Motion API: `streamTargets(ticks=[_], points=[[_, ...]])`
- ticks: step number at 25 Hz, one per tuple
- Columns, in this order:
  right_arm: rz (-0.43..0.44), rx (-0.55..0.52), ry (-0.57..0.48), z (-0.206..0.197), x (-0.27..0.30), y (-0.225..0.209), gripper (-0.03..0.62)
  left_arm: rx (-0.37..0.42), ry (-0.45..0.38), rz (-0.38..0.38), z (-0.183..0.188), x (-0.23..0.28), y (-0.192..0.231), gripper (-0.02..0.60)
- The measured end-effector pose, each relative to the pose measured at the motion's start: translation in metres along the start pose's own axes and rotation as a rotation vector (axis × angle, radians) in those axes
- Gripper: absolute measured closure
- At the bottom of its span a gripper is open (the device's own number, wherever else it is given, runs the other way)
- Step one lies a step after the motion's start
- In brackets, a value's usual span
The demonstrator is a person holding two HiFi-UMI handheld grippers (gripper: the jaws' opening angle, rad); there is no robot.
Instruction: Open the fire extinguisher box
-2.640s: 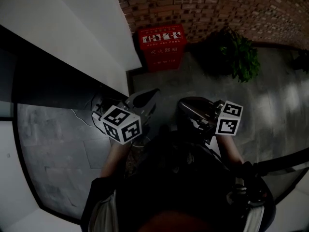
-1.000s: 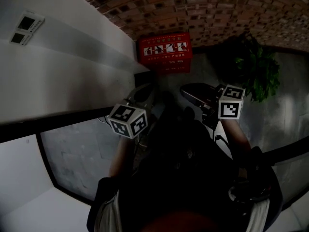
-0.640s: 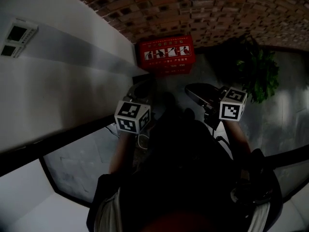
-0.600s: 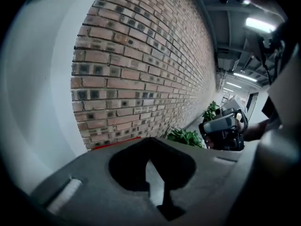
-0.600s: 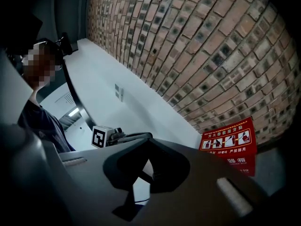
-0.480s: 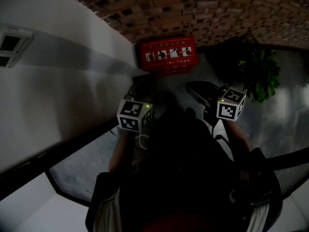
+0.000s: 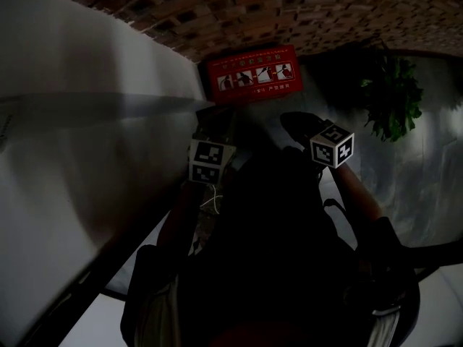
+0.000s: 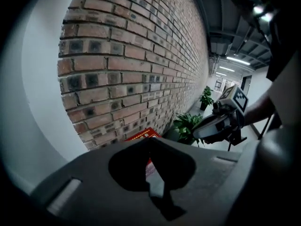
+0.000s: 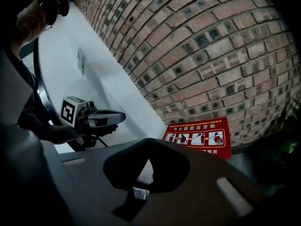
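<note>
Fire extinguisher box (image 7: 253, 74): red, standing on the grey floor (image 7: 434, 172) against the foot of the brick wall (image 7: 304, 9), in the corner where that wall meets a white wall (image 7: 87, 129). Its face carries a strip of white pictograms with a line of print below (print too small to read). Lid appears closed. In the head view the box lies ahead of both tools, roughly between their lines of aim, and apart from each; neither touches it. Left gripper (image 7: 215, 116) is nearer the white wall, its tip just below the box's lower left corner in the picture. Right gripper (image 7: 291, 121) sits below the box's right half. In the left gripper view, the jaws are together with nothing between them, and a red corner of the box (image 8: 140, 134) shows just above their meeting point. In the right gripper view, the jaws likewise meet at the tip, empty; the box (image 9: 200, 138) lies up and to the right of them. A potted plant (image 7: 391, 96) stands to the right of the box, near the brick wall.
</note>
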State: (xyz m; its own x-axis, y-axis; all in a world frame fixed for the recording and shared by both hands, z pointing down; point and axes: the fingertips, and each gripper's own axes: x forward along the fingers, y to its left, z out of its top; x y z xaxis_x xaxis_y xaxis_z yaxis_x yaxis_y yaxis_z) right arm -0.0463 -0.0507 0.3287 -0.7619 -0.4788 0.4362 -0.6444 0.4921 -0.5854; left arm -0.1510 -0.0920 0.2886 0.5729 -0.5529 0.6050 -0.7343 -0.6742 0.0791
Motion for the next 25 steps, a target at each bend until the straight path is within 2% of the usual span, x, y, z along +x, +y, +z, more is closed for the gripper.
streamTargets(ticks=[3, 6, 10, 16, 18, 22, 25], points=[[-0.012, 0.037, 0.038, -0.015, 0.009, -0.012, 0.592, 0.008, 0.032, -0.013, -0.009, 0.018, 0.002, 0.584], [-0.004, 0.027, 0.059, -0.017, 0.016, -0.026, 0.592, -0.041, 0.025, -0.04, -0.009, 0.04, -0.003, 0.584], [0.008, 0.056, 0.093, -0.037, 0.026, -0.054, 0.592, -0.181, 0.024, 0.009, -0.016, 0.065, 0.001, 0.584], [0.02, 0.059, 0.159, -0.068, 0.048, -0.098, 0.592, -0.457, 0.081, 0.081, -0.06, 0.092, 0.016, 0.584], [-0.001, 0.051, 0.176, -0.078, 0.055, -0.11, 0.592, -0.507, 0.102, 0.099, -0.079, 0.097, 0.02, 0.584], [-0.025, 0.02, 0.223, -0.098, 0.066, -0.131, 0.592, -0.537, 0.163, 0.144, -0.117, 0.112, 0.02, 0.584], [-0.033, 0.007, 0.25, -0.112, 0.07, -0.142, 0.592, -0.668, 0.152, 0.119, -0.138, 0.125, 0.017, 0.584]])
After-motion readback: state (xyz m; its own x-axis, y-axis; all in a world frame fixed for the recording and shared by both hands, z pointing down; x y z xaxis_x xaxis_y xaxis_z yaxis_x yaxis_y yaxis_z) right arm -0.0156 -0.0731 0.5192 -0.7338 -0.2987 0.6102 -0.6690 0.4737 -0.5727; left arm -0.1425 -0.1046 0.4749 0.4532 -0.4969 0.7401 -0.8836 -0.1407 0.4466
